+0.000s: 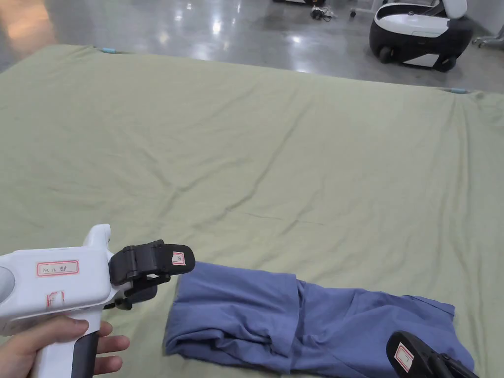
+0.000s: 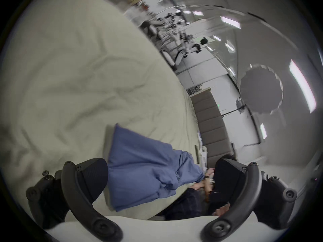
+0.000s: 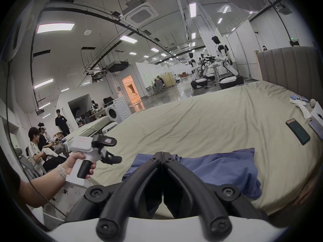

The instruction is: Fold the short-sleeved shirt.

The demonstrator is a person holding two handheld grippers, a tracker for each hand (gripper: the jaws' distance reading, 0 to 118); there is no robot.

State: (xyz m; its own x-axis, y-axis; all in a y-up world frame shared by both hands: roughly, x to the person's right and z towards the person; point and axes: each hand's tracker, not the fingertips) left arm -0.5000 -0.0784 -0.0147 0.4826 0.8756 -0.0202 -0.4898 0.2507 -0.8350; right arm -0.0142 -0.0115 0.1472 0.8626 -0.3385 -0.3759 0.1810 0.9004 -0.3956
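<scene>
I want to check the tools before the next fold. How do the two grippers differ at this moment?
The left gripper has its fingers wide apart, while the right gripper has its fingers pressed together with nothing between them. The left gripper hovers beside one end of the blue shirt; the right gripper is above its other end. Both are off the shirt, over the green sheet.

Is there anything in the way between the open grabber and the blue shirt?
No, nothing visible. The left gripper has its jaws wide apart, and bare green sheet is all that lies between it and the blue shirt.
</scene>
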